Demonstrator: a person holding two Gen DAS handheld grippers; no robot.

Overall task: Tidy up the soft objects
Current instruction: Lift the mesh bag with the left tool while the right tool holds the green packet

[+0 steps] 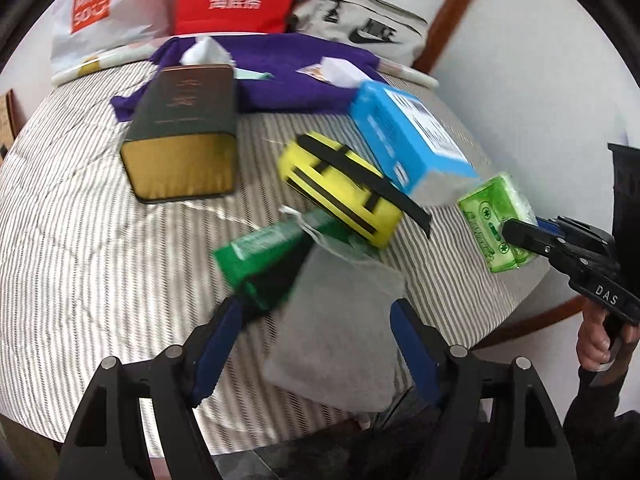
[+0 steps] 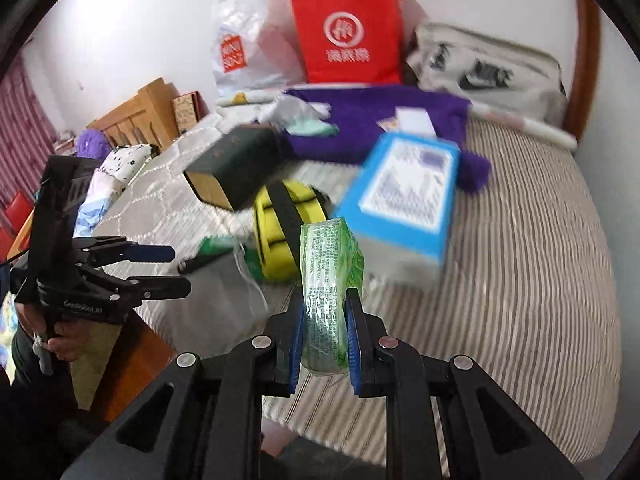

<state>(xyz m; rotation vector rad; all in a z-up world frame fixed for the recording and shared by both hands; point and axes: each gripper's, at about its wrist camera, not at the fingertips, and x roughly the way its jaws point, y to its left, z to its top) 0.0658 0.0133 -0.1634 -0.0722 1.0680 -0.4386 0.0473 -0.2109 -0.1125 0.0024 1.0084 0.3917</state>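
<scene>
The green tissue pack (image 2: pixel 326 296), low in the centre of the frame, is clamped in the right gripper (image 2: pixel 325 344) above the bed (image 2: pixel 520 280). It looks light and squashy, best held across its middle. The left gripper (image 1: pixel 316 344) stands apart over a grey pouch (image 1: pixel 340 332).

Right gripper (image 2: pixel 325 332) points steeply down, both blue pads pressed flat against a green tissue pack (image 2: pixel 328 280) that stands upright between them and sticks out past the fingertips. A bare hand (image 1: pixel 600 340) wraps the handle behind it, dark sleeve below the wrist. Left gripper (image 1: pixel 316 336) is angled down too, jaws spread wide, nothing pinched between its blue pads (image 1: pixel 216 344). It sits off to the left of the right gripper, fingers level and pointing inward.
</scene>
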